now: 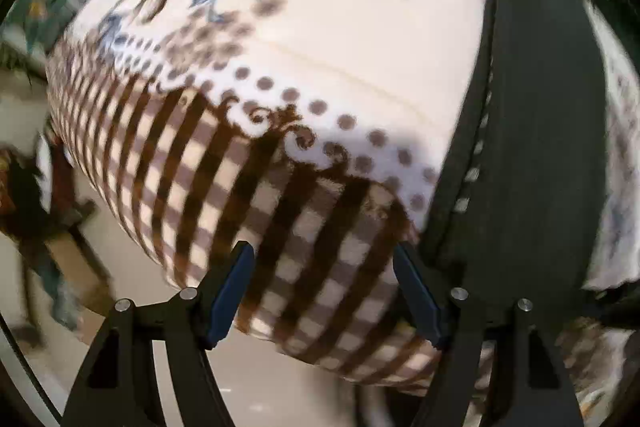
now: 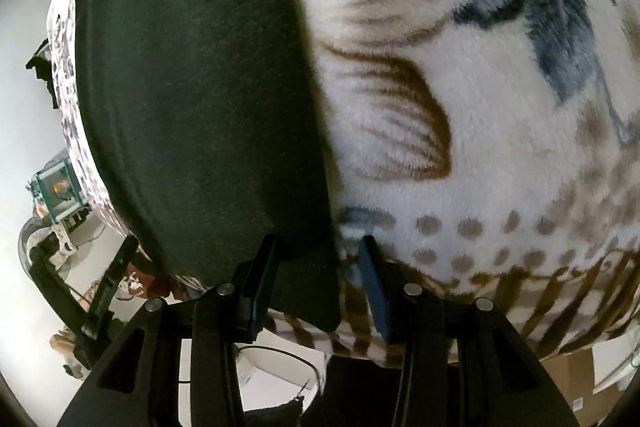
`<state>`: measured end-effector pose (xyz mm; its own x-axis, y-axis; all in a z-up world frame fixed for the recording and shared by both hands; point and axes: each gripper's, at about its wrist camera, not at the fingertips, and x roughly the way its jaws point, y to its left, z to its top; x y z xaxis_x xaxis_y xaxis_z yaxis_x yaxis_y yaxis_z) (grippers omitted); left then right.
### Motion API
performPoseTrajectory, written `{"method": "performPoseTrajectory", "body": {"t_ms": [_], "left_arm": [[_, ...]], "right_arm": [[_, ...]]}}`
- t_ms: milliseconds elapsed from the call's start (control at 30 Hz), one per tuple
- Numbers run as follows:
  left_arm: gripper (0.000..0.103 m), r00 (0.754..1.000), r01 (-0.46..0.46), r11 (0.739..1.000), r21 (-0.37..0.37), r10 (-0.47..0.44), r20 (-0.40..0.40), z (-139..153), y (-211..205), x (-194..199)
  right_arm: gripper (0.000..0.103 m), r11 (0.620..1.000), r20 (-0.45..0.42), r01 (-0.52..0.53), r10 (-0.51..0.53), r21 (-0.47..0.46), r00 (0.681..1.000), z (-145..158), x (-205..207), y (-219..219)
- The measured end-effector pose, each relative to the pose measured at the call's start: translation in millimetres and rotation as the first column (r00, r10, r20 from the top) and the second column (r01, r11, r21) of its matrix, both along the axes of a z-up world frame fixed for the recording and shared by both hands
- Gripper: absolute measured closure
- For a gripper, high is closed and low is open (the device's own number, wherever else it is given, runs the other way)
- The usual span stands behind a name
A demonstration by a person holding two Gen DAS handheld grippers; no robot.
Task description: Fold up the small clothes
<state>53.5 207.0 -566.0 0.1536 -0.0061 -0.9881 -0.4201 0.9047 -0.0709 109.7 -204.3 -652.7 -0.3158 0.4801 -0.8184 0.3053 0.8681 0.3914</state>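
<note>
A dark green-black garment (image 1: 532,131) lies flat on a plush patterned blanket (image 1: 340,39) with flowers, dots and brown checks. In the left wrist view it runs down the right side. My left gripper (image 1: 324,291) is open over the checked blanket border, just left of the garment's near corner, holding nothing. In the right wrist view the garment (image 2: 192,87) fills the left half. My right gripper (image 2: 316,287) has its jaws partly apart around the garment's near right corner, without a visible clamp.
The blanket (image 2: 480,107) covers a raised surface whose front edge drops to a pale floor (image 1: 256,379). Furniture and clutter (image 1: 48,211) stand to the left. A green-framed object (image 2: 56,187) and cables sit on the floor at the left in the right wrist view.
</note>
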Motion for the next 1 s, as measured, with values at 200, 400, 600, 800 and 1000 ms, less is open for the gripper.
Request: {"method": "performPoseTrajectory", "body": {"t_ms": [200, 400, 600, 800, 1000], "left_arm": [[0.033, 0.998, 0.016, 0.975, -0.221, -0.003, 0.058, -5, -23, 17], [0.097, 0.977, 0.213, 0.967, -0.136, -0.213, 0.015, -28, -61, 38], [0.098, 0.975, 0.222, 0.959, -0.175, -0.216, 0.050, -17, -31, 33], [0.093, 0.981, 0.175, 0.949, -0.261, -0.190, -0.032, -15, -23, 40], [0.034, 0.985, 0.169, 0.936, -0.309, -0.146, 0.098, 42, -22, 110]], "right_arm": [[0.060, 1.000, -0.017, 0.006, -0.006, 0.025, 1.000, -3, -4, 17], [0.072, 0.999, -0.011, 0.020, -0.019, 0.048, 1.000, -6, -14, 26], [0.093, 0.997, -0.004, 0.014, -0.014, 0.072, 1.000, 2, -19, 22], [0.090, 0.995, -0.073, -0.100, 0.100, 0.007, 0.992, -8, -5, 32], [0.055, 0.990, -0.091, -0.088, 0.099, 0.113, 0.991, 21, 41, 20]]}}
